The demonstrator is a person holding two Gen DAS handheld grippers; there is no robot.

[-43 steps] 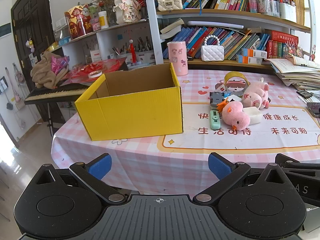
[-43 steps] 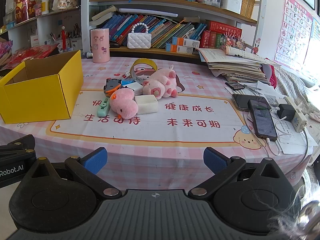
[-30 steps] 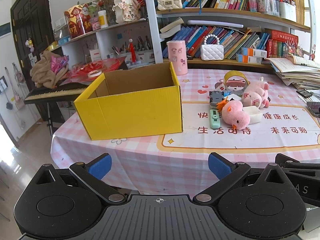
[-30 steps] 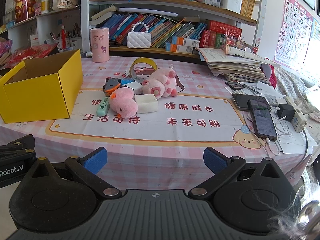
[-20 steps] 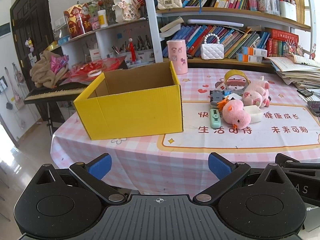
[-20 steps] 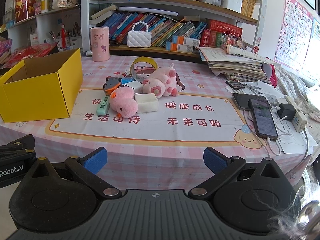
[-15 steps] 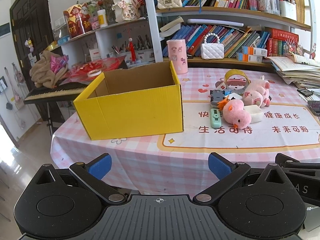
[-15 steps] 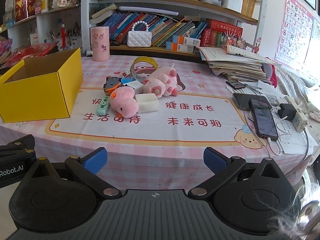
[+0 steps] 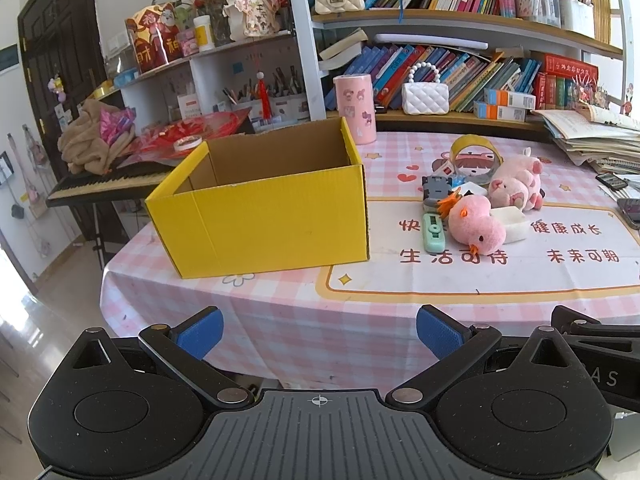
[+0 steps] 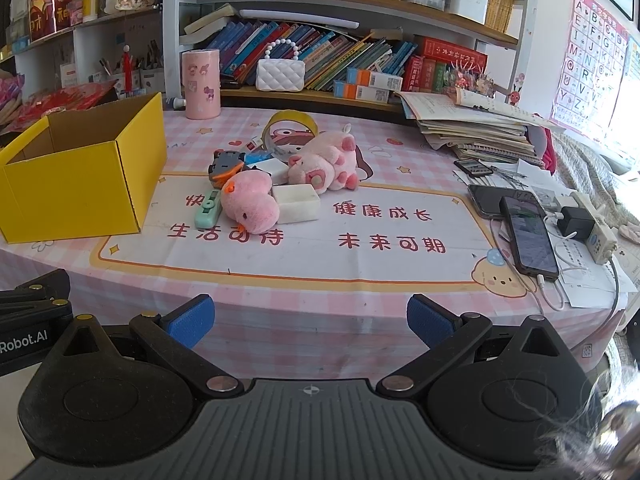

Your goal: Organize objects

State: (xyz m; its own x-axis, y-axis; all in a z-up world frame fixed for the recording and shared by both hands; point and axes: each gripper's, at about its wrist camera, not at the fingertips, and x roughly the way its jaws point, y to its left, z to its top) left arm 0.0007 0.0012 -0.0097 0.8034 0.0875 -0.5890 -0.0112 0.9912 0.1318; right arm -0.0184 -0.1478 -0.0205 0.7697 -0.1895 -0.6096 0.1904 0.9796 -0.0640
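Table: a pink-and-white checked tablecloth (image 9: 280, 320) covers it, with a white mat bearing red Chinese characters (image 10: 320, 248) laid on top.
Box: the open yellow cardboard box (image 9: 264, 208) sits at the table's left end, nothing visible inside.
Toys: a pink plush duck (image 10: 250, 200), a pink plush pig (image 10: 326, 162), a mint-green stapler-like tool (image 10: 208, 210), a white rectangular block (image 10: 298, 202) and a yellow tape roll (image 10: 290, 130) cluster just right of the box.
Right edge: two dark phones (image 10: 520, 224), a charger and stacked papers.
Room: crowded bookshelves (image 9: 460, 68) behind, white quilted handbags, a pink cylindrical holder (image 9: 355, 108), a keyboard piano at left.
Left gripper (image 9: 319, 330): blue pads spread wide, empty, held short of the table edge.
Right gripper (image 10: 311, 318): likewise spread and empty.
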